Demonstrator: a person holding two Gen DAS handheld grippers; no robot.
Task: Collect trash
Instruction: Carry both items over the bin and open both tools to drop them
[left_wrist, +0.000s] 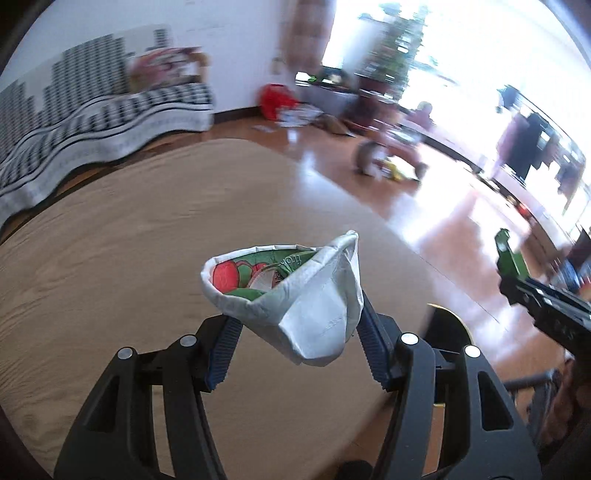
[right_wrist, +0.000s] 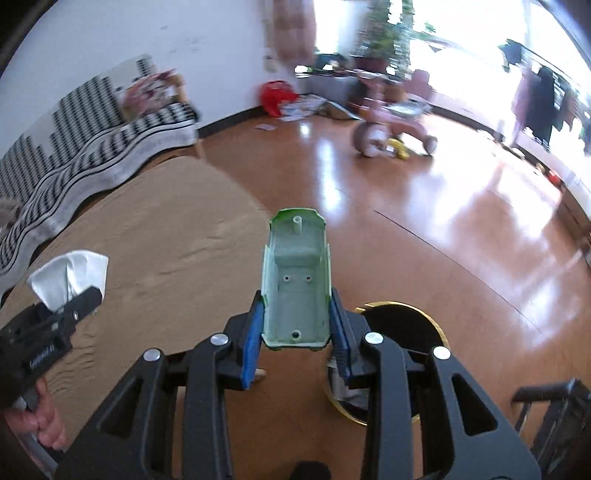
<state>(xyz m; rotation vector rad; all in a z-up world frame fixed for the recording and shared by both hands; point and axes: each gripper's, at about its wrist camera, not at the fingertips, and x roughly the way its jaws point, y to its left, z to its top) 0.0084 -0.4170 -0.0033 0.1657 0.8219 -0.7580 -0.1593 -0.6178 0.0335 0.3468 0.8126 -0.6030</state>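
The left claw (left_wrist: 295, 332) grips a crumpled wrapper (left_wrist: 295, 291), silver-white on the outside with red and green printing on the inside. Its blue ribbed pads (left_wrist: 225, 350) press against the wrapper's lower sides, and the wrapper is held above a round wooden table (left_wrist: 110, 240), clear of its surface. In the right wrist view the same wrapper (right_wrist: 70, 273) shows at the left edge, sticking up out of the black body of that claw, with a hand (right_wrist: 48, 417) around the handle below.

The right claw (right_wrist: 297, 332) is clamped on a green plastic toy shell (right_wrist: 295, 280), a hollow piece shaped like a small car body, open side up, with pegs and screw holes inside. The blue pads (right_wrist: 253, 343) squeeze its near end from both sides, and the far end juts forward over the shiny wooden floor (right_wrist: 424, 206). From the left wrist view a bit of the green shell (left_wrist: 508, 254) shows at the right edge.

Just below the right claw sits a round black bin with a gold rim (right_wrist: 424, 332), something pale lying inside it. The bin stands on the floor close beside the table edge.

Farther back are a sofa with a black-and-white patterned cover (right_wrist: 92, 147), a pink tricycle (right_wrist: 391, 129), a red bag (right_wrist: 275, 96) among scattered papers, and bright windows.
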